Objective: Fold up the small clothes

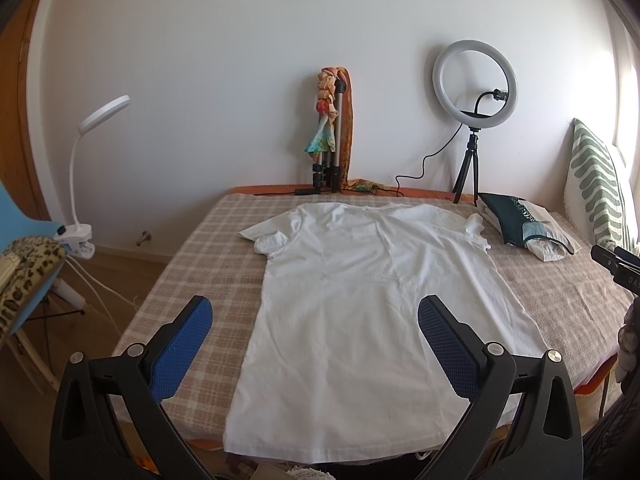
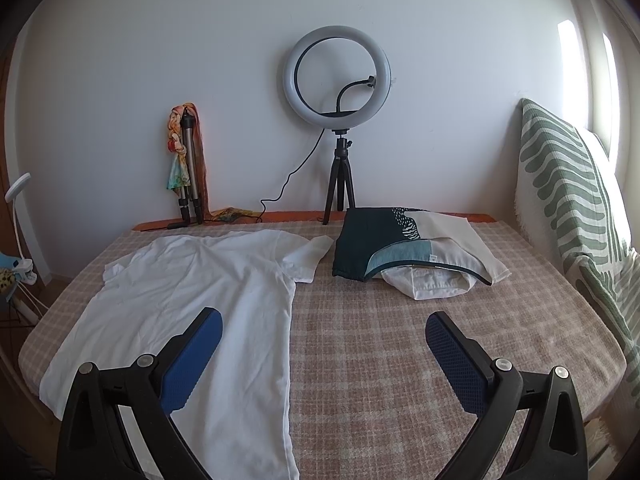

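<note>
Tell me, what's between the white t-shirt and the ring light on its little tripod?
Only bare checked blanket lies between the white t-shirt and the ring light, plus the light's black cable trailing along the far edge. The right wrist view shows it best.

White tee (image 1: 360, 292), beige plaid cover (image 2: 400, 340), green-white striped cushion (image 2: 568, 196).
</note>
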{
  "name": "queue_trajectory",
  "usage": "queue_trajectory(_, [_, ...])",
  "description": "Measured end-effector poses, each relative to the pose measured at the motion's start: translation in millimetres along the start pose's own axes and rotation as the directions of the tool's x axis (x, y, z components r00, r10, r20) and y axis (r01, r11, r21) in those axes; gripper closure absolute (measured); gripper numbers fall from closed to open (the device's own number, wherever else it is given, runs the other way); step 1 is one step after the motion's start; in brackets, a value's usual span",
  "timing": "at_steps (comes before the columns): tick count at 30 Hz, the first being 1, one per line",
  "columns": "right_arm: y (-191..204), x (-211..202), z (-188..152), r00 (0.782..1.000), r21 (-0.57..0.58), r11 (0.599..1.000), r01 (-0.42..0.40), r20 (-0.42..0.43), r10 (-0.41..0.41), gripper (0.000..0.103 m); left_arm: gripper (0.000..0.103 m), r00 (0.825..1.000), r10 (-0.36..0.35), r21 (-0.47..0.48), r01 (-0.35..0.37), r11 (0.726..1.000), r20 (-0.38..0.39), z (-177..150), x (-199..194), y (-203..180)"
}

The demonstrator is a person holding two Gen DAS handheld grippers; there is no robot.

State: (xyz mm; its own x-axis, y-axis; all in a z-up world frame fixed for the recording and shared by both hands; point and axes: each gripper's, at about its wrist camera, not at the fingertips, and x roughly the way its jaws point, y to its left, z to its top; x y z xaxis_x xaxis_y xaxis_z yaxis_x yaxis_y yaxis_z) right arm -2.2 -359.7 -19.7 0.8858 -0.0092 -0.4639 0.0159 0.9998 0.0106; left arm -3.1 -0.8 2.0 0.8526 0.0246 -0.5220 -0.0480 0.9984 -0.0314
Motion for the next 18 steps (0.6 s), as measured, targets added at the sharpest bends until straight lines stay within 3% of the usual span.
queue_trajectory(18, [3.4, 0.6, 0.4, 1.0, -0.003, 1.0, -0.005, -0.001, 0.005, 0.0, 0.001, 1.0, 0.003, 0.0, -0.003, 1.0, 0.002, -0.2, -1.5, 0.3])
